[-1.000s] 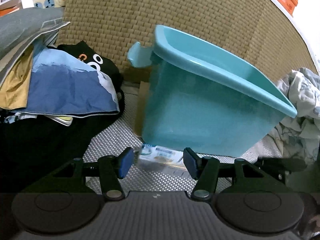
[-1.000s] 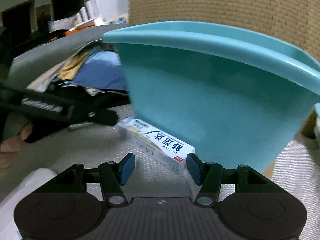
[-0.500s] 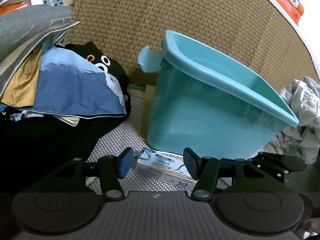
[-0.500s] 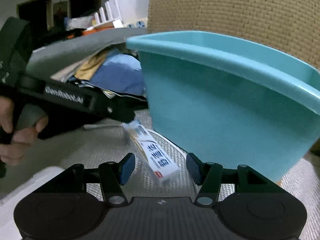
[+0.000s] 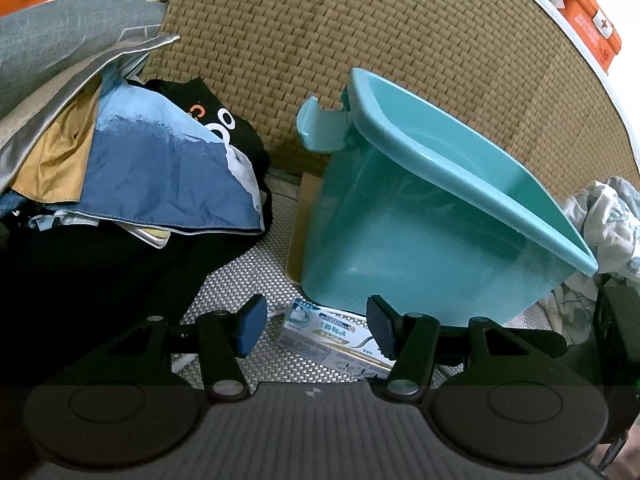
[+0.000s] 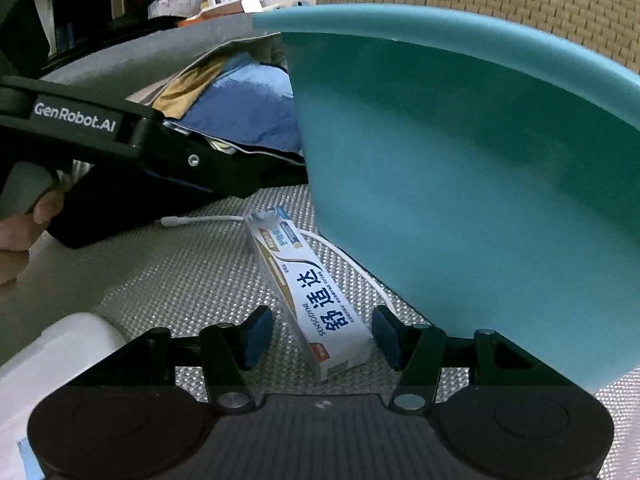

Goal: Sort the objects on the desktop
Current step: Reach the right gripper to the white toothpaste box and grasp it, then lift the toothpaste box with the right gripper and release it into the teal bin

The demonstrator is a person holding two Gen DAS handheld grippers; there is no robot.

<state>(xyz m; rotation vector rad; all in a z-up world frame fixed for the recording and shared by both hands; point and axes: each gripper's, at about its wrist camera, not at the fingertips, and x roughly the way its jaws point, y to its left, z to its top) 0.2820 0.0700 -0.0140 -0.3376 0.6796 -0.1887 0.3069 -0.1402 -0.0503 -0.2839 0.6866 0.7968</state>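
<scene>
One Sensodyne toothpaste box (image 6: 316, 300) beside teal bin (image 6: 460, 184)

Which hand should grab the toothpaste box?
Probably the right. The toothpaste box already lies lengthwise between the right gripper's open fingers, while it lies crosswise before the left gripper, partly behind one finger.

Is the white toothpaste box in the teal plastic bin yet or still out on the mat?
Out. The white toothpaste box lies flat on the woven mat beside the teal plastic bin.

Glossy plastic bin (image 5: 420, 216); woven mat (image 5: 248, 292)
</scene>
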